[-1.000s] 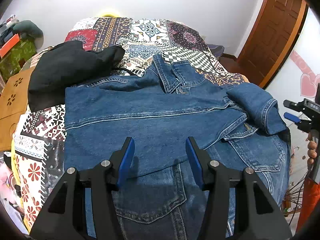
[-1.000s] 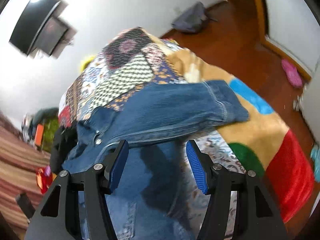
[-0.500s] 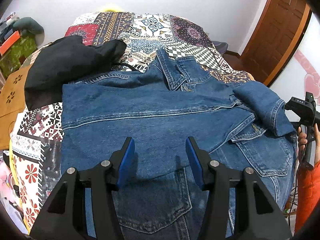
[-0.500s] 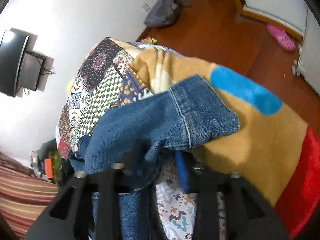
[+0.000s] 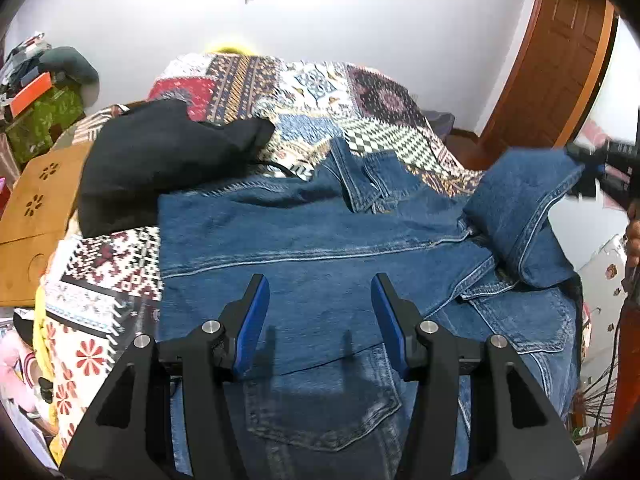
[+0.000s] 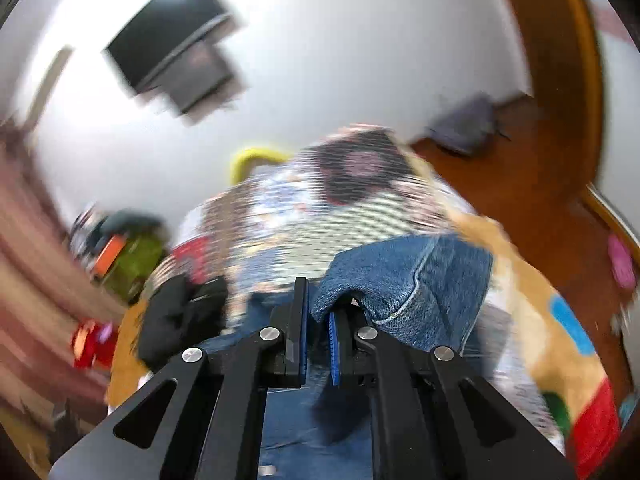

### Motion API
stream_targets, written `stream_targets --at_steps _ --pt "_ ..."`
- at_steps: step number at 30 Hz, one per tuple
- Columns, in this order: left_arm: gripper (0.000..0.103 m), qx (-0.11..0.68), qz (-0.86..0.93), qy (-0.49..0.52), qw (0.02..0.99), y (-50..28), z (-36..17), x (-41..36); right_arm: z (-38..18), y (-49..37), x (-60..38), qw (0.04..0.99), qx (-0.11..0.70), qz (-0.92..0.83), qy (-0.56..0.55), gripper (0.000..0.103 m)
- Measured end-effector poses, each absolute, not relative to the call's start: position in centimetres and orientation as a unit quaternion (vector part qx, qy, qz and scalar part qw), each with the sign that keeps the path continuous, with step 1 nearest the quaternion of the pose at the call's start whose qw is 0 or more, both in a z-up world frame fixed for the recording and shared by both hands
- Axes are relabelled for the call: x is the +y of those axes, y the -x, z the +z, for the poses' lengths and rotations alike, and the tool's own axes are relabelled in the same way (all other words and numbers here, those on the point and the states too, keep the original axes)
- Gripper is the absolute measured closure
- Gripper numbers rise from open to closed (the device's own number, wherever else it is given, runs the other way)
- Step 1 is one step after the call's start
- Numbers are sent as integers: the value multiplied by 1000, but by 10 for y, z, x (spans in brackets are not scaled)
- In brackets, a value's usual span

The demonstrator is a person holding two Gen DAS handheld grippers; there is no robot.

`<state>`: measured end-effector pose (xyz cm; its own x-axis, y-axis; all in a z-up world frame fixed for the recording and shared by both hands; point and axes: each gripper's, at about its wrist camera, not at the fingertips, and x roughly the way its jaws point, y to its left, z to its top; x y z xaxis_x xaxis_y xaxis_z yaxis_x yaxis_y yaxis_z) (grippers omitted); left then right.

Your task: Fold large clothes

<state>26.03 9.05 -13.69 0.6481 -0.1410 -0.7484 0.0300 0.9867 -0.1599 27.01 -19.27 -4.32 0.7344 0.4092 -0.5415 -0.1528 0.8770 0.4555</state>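
A blue denim jacket (image 5: 300, 240) lies spread across the bed, on top of a pair of jeans (image 5: 320, 408). My left gripper (image 5: 319, 284) hovers open just above the jacket's middle, with nothing between its fingers. The jacket's right sleeve (image 5: 516, 200) is raised off the bed. At the far right, blurred, my right gripper (image 5: 596, 168) holds it by the cuff. In the right wrist view the right gripper (image 6: 318, 308) is shut on the sleeve (image 6: 400, 280), and the cuff's edge is pinched between the blue pads.
A black garment (image 5: 160, 160) lies at the back left of the patterned quilt (image 5: 320, 92). A wooden board (image 5: 36, 208) and clutter stand left of the bed. A brown door (image 5: 560, 60) is at the back right. A person's hand (image 5: 632, 232) shows at the right edge.
My right gripper closed on the sleeve cuff and lifted it off the bed while rolling. The left gripper stayed open above the jacket and drew back only slightly.
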Motion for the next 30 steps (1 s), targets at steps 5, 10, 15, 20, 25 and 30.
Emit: stream_targets --at_steps 5,10,15,20,25,30 --pt "51 399 -37 75 913 -243 -124 114 -43 -263 -93 899 350 234 -118 96" --pt "51 392 -21 82 916 -225 -118 138 -105 -260 -6 856 433 279 -43 96" --pt "51 399 -1 103 911 -211 -125 164 -186 -248 38 802 525 283 28 95" --pt "51 419 12 112 901 -208 -139 175 -213 -233 41 765 572 293 42 77" --pt "51 440 15 107 892 -215 -151 169 -192 -224 12 762 570 306 16 52" --pt "51 453 3 92 887 -227 -157 150 -165 -222 -35 801 532 274 15 50"
